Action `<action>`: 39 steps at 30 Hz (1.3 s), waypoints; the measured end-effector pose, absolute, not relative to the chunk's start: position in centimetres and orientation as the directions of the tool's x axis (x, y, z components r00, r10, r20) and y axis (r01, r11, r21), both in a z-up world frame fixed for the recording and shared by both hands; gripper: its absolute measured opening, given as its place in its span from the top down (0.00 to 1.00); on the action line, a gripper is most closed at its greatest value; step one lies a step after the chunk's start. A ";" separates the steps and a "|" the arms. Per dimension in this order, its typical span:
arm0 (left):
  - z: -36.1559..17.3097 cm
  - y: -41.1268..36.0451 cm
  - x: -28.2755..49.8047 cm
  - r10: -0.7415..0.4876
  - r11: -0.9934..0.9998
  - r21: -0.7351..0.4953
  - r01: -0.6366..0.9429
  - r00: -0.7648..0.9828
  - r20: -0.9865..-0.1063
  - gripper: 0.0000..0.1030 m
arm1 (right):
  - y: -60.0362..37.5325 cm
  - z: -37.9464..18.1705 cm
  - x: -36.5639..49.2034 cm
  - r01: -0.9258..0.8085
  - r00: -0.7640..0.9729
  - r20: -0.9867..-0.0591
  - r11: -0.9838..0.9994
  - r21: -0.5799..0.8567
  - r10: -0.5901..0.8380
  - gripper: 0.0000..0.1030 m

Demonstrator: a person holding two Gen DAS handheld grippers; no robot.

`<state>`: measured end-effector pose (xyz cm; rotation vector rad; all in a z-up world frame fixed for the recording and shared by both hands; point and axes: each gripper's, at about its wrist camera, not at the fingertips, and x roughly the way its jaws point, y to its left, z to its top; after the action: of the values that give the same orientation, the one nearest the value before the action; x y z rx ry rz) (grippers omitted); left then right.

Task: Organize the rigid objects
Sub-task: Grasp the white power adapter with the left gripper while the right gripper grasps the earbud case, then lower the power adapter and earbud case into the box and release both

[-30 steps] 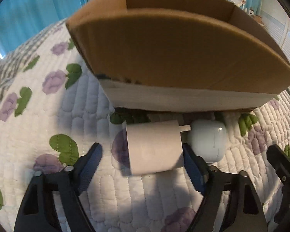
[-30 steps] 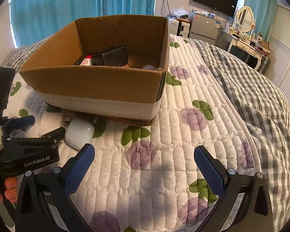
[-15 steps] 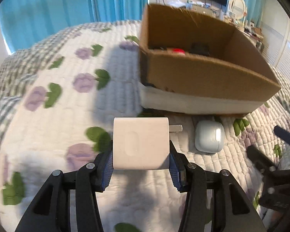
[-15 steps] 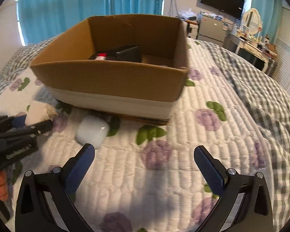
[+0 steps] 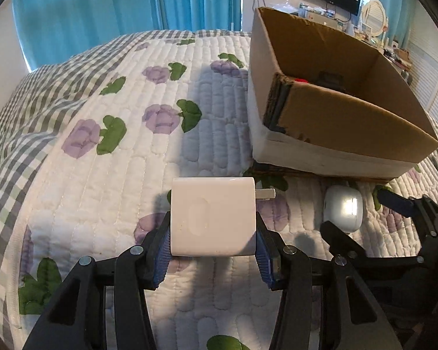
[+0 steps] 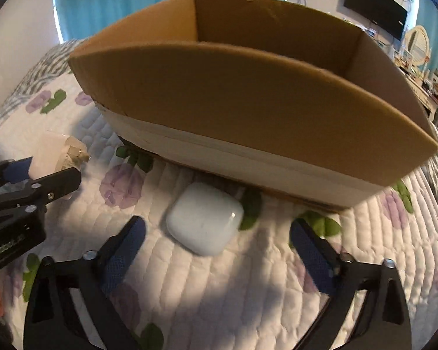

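My left gripper (image 5: pixel 213 248) is shut on a white charger plug (image 5: pixel 213 215) and holds it above the quilt, prongs pointing right. The plug also shows in the right wrist view (image 6: pixel 58 151). A white earbud case (image 6: pixel 206 217) lies on the quilt in front of the cardboard box (image 6: pixel 248 102). My right gripper (image 6: pixel 216 250) is open, low over the quilt, with the case just ahead between its fingers. In the left wrist view the case (image 5: pixel 343 208) sits between the right gripper's fingers (image 5: pixel 394 201). The box (image 5: pixel 350 116) holds dark items and something red.
A quilted floral bedspread (image 5: pixel 102 175) covers the bed. A grey checked blanket (image 5: pixel 20 116) lies along its left side. Blue curtains, a TV and a dresser stand behind.
My left gripper closed on the charger plug and lifted it back and left from the box. My right gripper moved down and left to the earbud case.
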<state>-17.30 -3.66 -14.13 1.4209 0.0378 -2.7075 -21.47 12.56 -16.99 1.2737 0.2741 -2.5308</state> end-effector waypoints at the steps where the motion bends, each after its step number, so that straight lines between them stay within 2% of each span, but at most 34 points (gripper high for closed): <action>1: -14.2 -3.8 -17.3 -0.064 -0.996 0.018 0.087 -0.565 -0.823 0.51 | 12.3 -17.2 -21.7 0.349 -0.562 -0.809 -0.936 -0.045 -0.171 0.09; 5: -14.3 -3.6 -17.5 -0.069 -0.996 0.027 0.082 -0.563 -0.823 0.51 | 11.9 -17.7 -22.3 0.358 -0.559 -0.812 -0.932 -0.055 -0.167 0.15; 7: -14.3 -3.5 -17.4 -0.072 -0.996 0.031 0.083 -0.561 -0.824 0.51 | 11.9 -17.9 -22.7 0.357 -0.550 -0.818 -0.933 -0.052 -0.166 0.30; 10: -14.4 -3.5 -17.5 -0.072 -0.996 0.032 0.080 -0.562 -0.824 0.51 | 11.8 -18.2 -22.8 0.368 -0.540 -0.825 -0.928 -0.053 -0.167 0.44; 24: -12.1 -1.9 -15.1 -0.057 -0.998 0.052 0.025 -0.588 -0.807 0.51 | 14.8 -15.2 -19.7 0.325 -0.567 -0.806 -0.945 -0.031 -0.169 0.45; 39: -5.0 0.9 -11.6 0.007 -0.996 0.052 -0.071 -0.653 -0.758 0.51 | 16.1 -6.6 -13.2 0.309 -0.668 -0.721 -0.950 -0.046 -0.183 0.45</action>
<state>-11.59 0.89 -5.02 1.3256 -0.1230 -2.8933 -13.23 16.13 -6.65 1.1123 0.2381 -2.6349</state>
